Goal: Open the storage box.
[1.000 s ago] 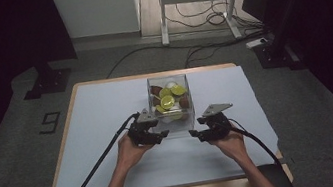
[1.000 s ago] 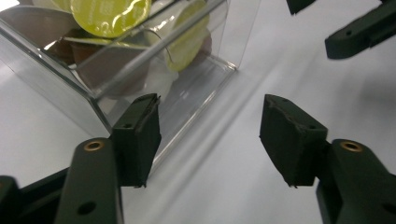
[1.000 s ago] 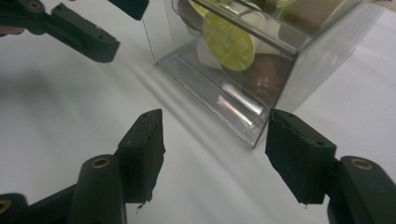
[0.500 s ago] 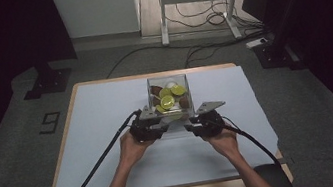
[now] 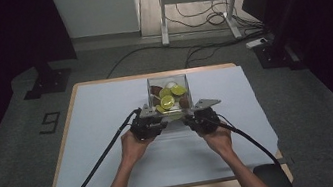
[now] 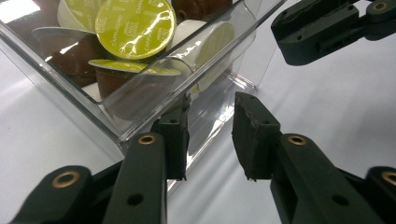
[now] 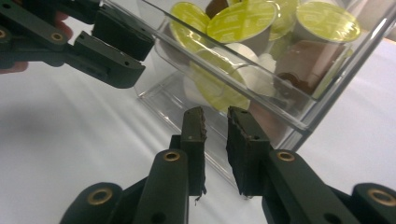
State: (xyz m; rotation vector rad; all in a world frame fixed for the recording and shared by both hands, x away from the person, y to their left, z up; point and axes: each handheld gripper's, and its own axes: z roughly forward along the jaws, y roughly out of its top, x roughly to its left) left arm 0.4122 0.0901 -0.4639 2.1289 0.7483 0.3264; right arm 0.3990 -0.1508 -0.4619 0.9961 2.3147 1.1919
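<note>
While both black claws clamp its thin front wall, left claw, right claw, clear plastic box, foil-lidded capsules.

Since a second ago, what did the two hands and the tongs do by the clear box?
Both hands slid in toward each other, up to the near corners of the clear box. The left tongs and right tongs have just been closing; each pair now straddles the box's thin near wall, though whether they pinch it is unclear. The box, its capsules and the white mat stayed put.
</note>
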